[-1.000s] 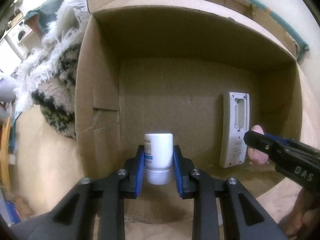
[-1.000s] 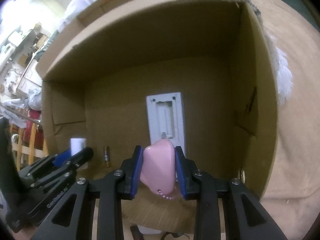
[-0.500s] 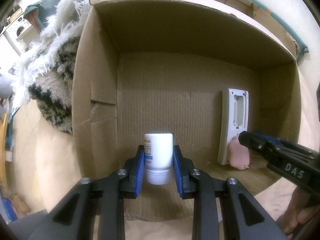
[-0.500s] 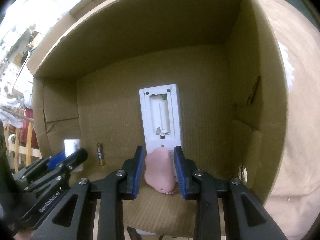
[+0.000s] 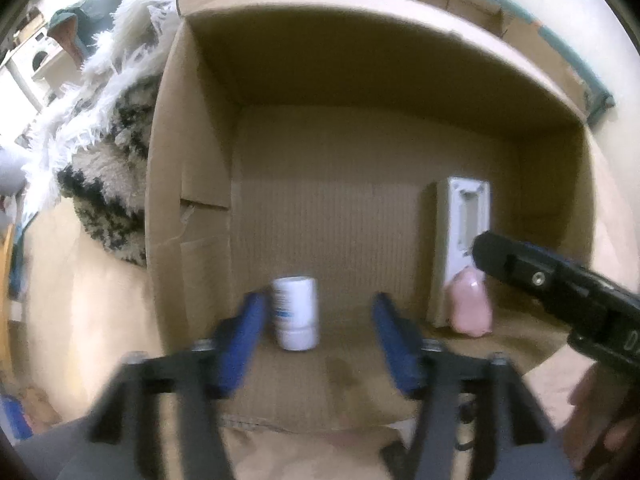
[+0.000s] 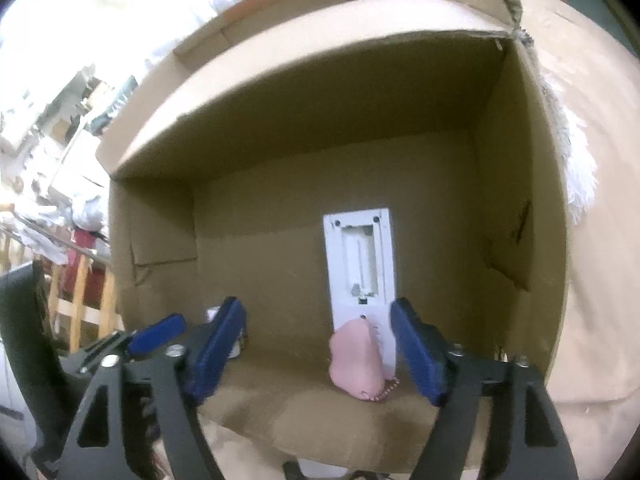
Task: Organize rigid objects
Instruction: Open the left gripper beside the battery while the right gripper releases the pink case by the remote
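A cardboard box (image 5: 192,168) lies on its side, open toward me. A small white bottle (image 5: 295,313) stands on the box floor near the front left. My left gripper (image 5: 318,314) is open around it, apart from it. A pink soft object (image 6: 357,361) rests on the box floor against a white remote (image 6: 362,268) lying back side up with an open battery bay. My right gripper (image 6: 318,328) is open, with the pink object between its fingers, untouched. The pink object (image 5: 469,307), the remote (image 5: 460,240) and one right finger (image 5: 516,258) show in the left wrist view.
A shaggy white and black rug (image 5: 104,152) lies left of the box. The box stands on a tan surface (image 5: 80,300). The left gripper's blue fingers (image 6: 158,332) reach in at the right wrist view's lower left. Shelving and clutter (image 6: 52,184) stand far left.
Both grippers have opened. The left let go of the white bottle, which stands on the box floor. The right let go of the pink object by the remote and drew back slightly.
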